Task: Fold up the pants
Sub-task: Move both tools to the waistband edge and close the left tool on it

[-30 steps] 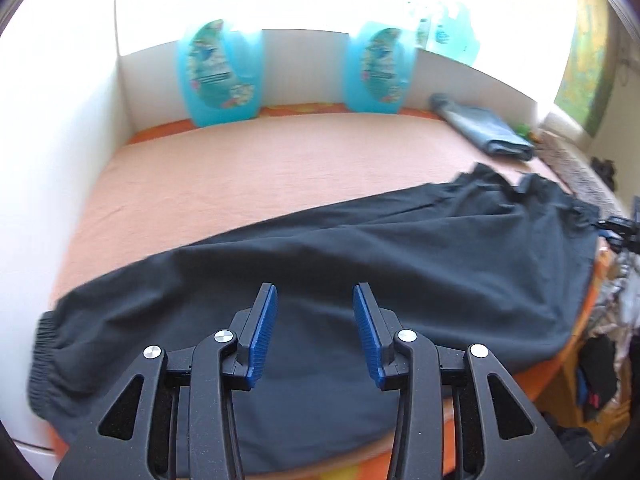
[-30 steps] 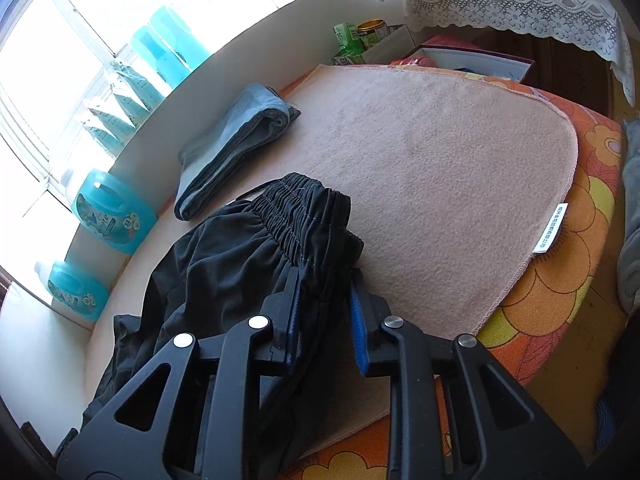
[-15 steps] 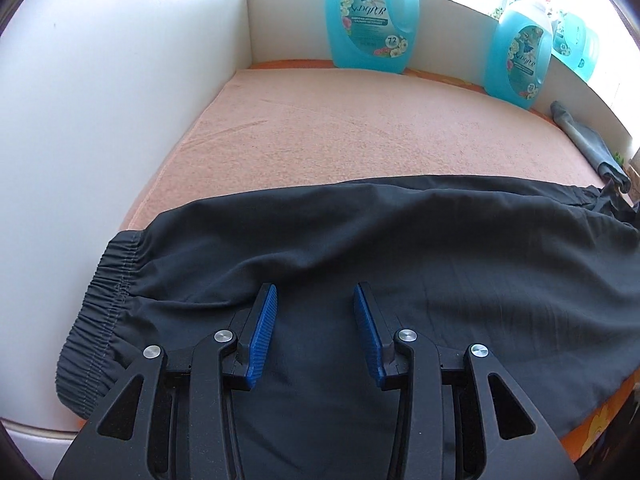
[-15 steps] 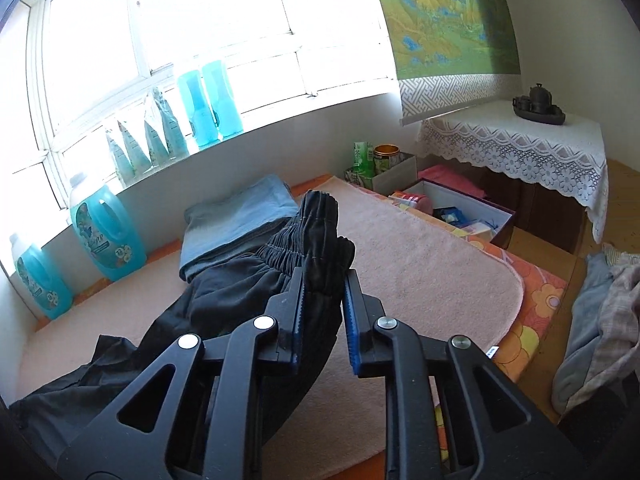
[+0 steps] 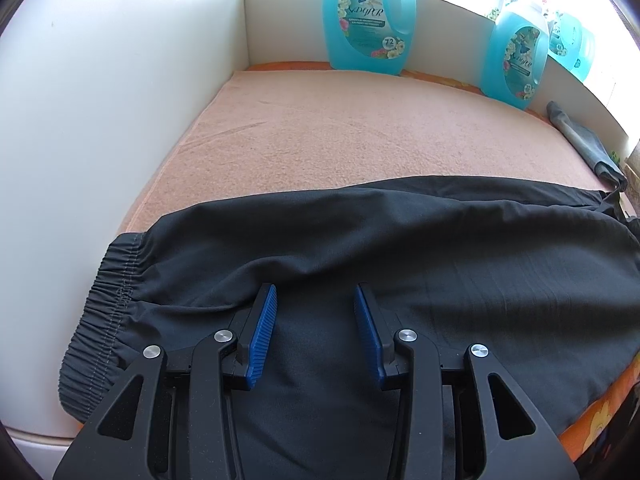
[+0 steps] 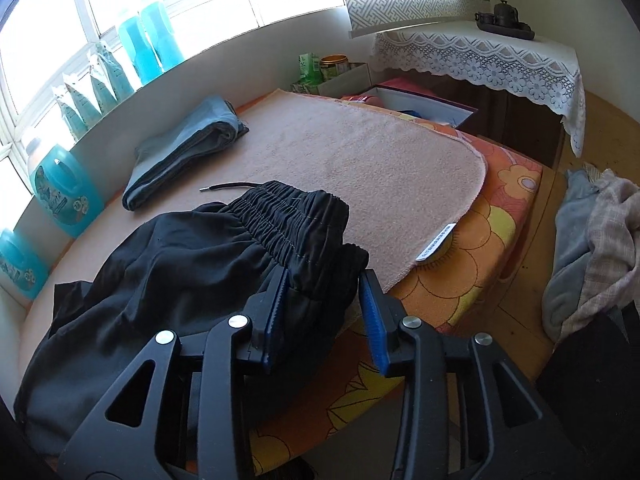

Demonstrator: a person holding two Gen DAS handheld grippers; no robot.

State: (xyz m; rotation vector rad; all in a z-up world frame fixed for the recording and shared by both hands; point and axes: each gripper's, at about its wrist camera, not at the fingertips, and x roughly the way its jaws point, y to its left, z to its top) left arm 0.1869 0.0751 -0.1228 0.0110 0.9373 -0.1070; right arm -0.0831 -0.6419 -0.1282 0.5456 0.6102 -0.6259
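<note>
Black pants [image 5: 400, 248] lie lengthwise across a peach towel [image 5: 340, 132]. Their elastic cuff [image 5: 112, 300] is at the left, near the white wall. My left gripper [image 5: 316, 300] hovers open over the leg near that cuff, with nothing pinched between its blue pads. In the right wrist view the gathered waistband [image 6: 296, 216] rests on the towel, and a drawstring [image 6: 228, 187] trails out behind it. My right gripper [image 6: 324, 280] straddles the waistband's near corner. Its jaws are opening: fabric is still between them, and the right pad stands apart from it.
Blue detergent bottles [image 5: 368, 20] [image 5: 516, 56] stand along the back ledge. A folded blue-grey garment [image 6: 184, 152] lies behind the waistband. A white wall [image 5: 100, 120] bounds the left side. To the right are an open box [image 6: 420, 104], a lace-covered table [image 6: 500, 56] and a clothes pile [image 6: 592, 248].
The left gripper shifted toward the cuff end, then held still. The right gripper raised the pinched waistband, brought it down onto the towel, and its jaws have spread apart.
</note>
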